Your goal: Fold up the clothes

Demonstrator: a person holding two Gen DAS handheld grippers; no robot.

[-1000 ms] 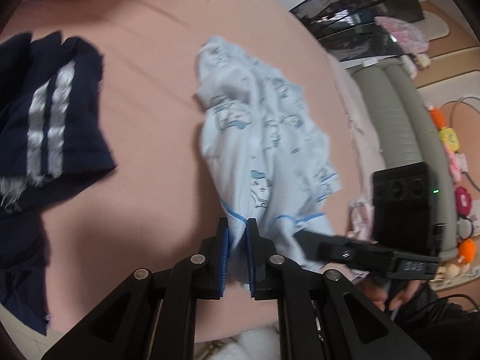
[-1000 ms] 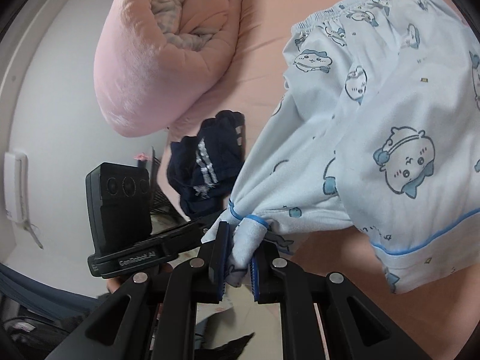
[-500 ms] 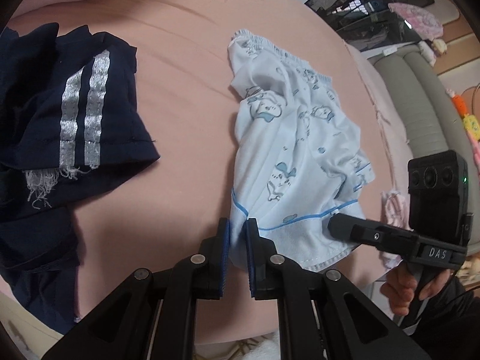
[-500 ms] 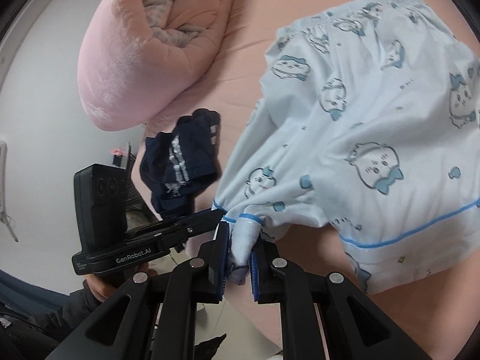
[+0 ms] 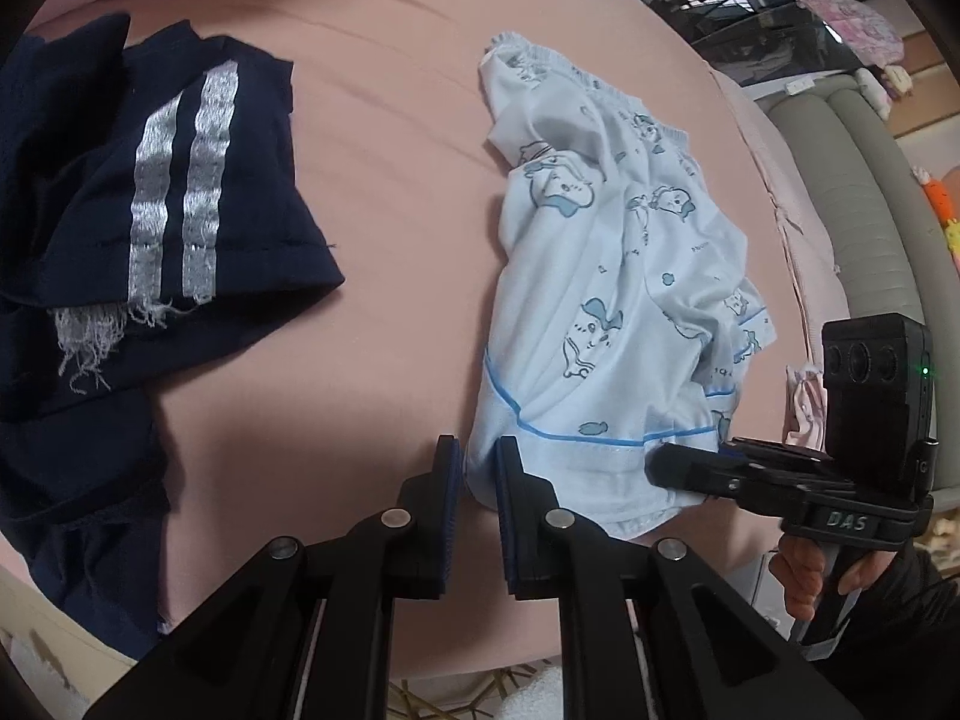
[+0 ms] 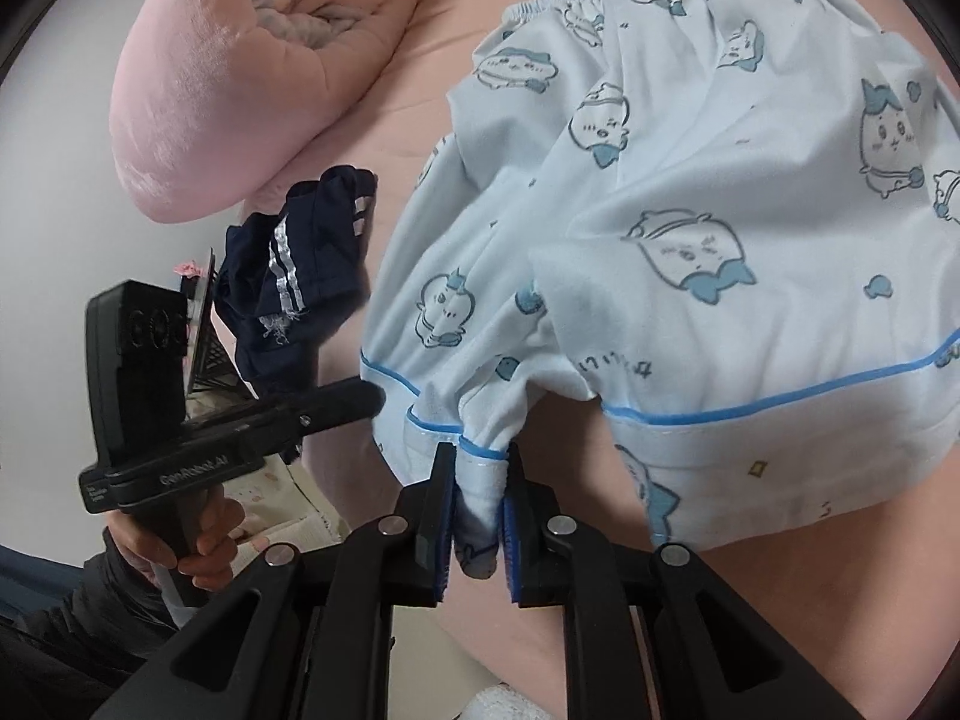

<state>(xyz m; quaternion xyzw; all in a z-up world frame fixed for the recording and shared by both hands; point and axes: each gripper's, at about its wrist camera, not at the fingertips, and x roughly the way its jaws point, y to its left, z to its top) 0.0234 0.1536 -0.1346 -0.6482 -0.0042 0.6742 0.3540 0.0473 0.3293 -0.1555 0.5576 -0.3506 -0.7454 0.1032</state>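
My left tongs [image 5: 477, 468] pinch the shorts' [image 5: 606, 300] hem; my right tongs [image 6: 478, 501], marked "DAS", are opening around it.

A: What sits between the jaws of the right gripper [image 6: 477, 516]?
B: A bunched corner of the pale blue shorts [image 6: 690, 228], the hem with its blue piping. The jaws are opening, and the cloth hangs loosely in the gap.
A: And the rest of the shorts?
B: Spread over the pink bed [image 6: 810, 600], waistband at the far end, cartoon prints facing up.
A: Anything to the left?
B: The left gripper [image 6: 360, 399], held in a hand [image 6: 198, 546], its tip touching the shorts' left hem; whether it grips I cannot tell. Behind it lie a navy garment [image 6: 300, 276] with silver stripes and a rolled pink blanket [image 6: 258, 60].
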